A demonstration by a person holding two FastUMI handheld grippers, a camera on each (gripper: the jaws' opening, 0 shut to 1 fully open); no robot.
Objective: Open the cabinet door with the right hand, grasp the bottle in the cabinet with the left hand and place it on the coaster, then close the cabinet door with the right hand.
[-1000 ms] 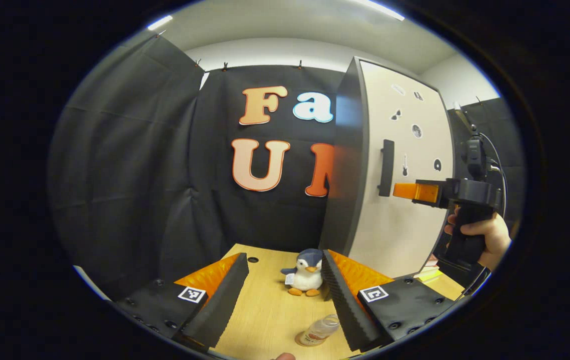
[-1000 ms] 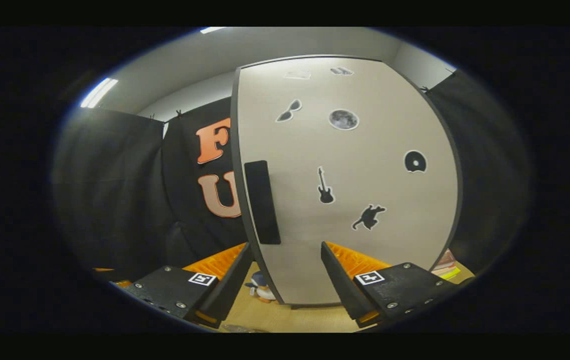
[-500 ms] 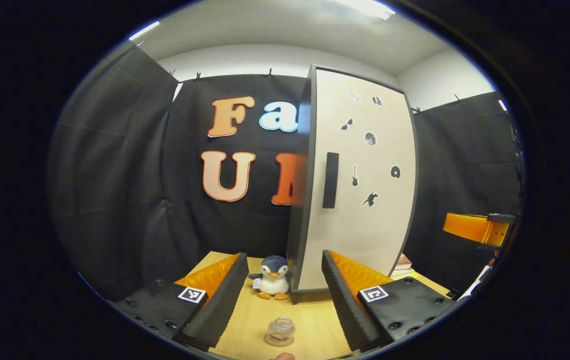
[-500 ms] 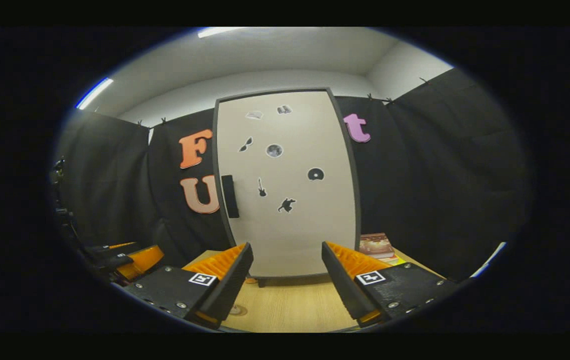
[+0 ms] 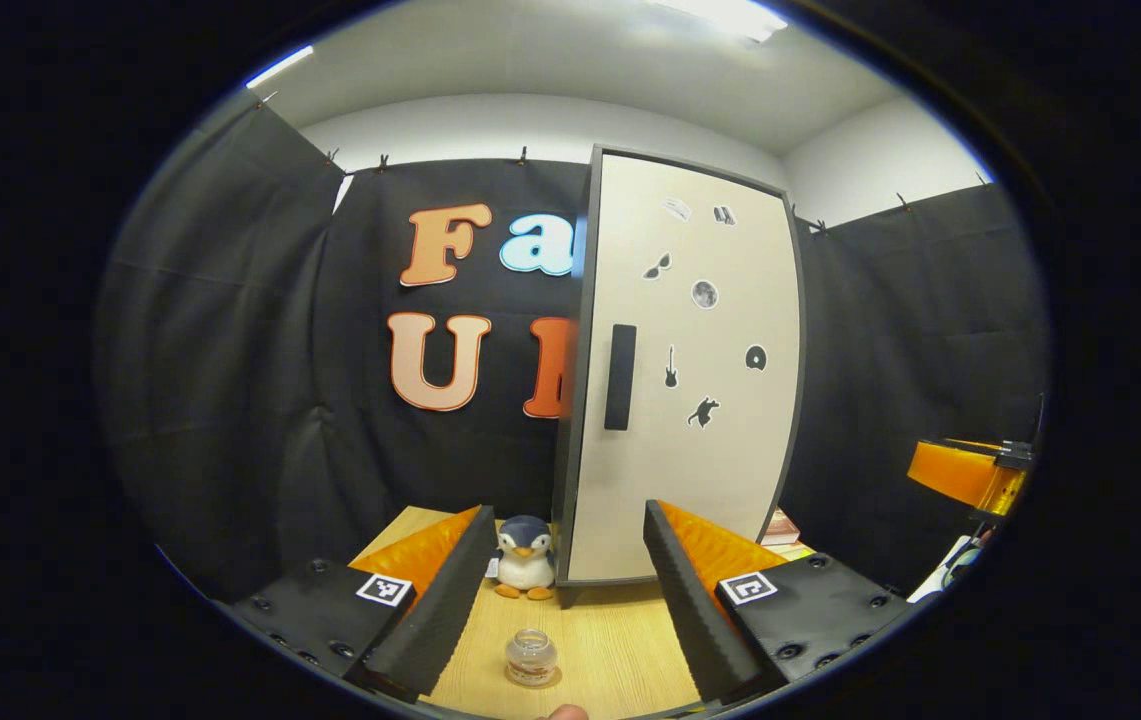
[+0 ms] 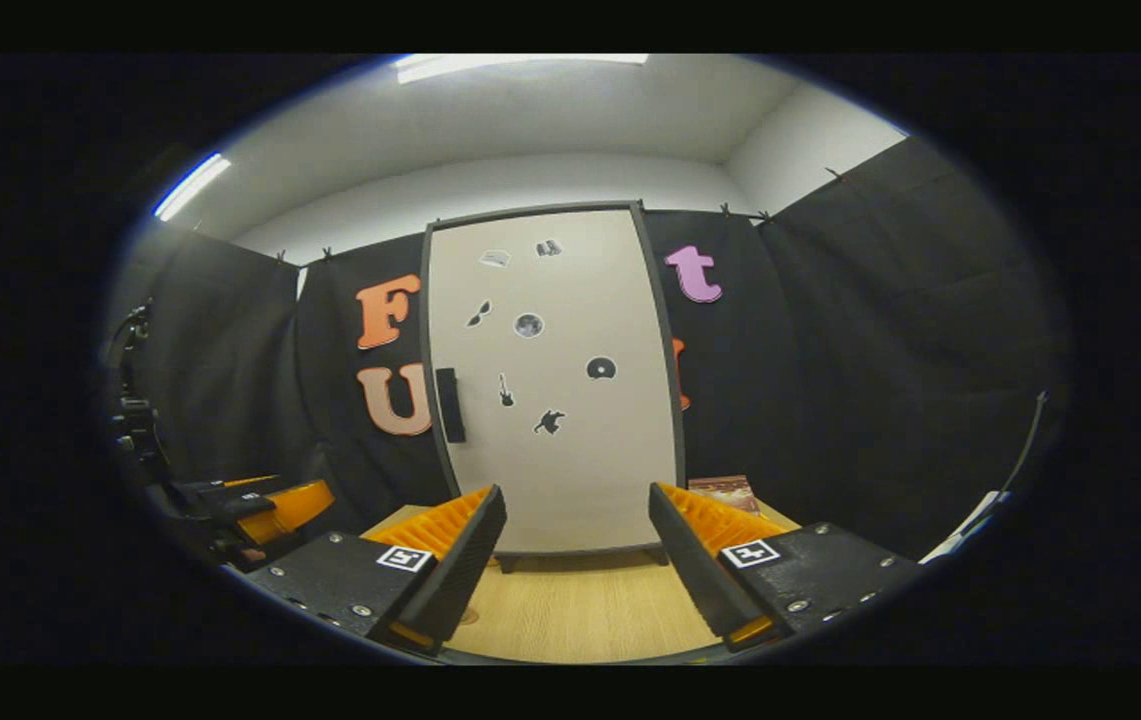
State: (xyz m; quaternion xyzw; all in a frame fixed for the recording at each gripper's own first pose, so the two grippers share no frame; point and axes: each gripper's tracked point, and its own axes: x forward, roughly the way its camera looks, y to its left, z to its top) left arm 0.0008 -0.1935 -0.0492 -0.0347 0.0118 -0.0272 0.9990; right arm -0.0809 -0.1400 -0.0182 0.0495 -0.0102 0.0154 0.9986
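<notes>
Door shut, bottle out on the table, both grippers backed off.

My left gripper and right gripper both stand with fingers apart, empty. The small clear glass bottle with white label sits low centre in the left gripper view, upright on the light wood table; coaster under it unclear. It looks light, rigid, slick, breakable: grip mid-body. Since a second ago the pale stickered cabinet door has receded and squared up; I have pulled back.

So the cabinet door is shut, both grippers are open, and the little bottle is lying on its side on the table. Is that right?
Not quite: the bottle stands upright on the table, its mouth facing up, as the left gripper view shows. The rest holds: the cabinet door is shut, and the left gripper and right gripper are open.
</notes>
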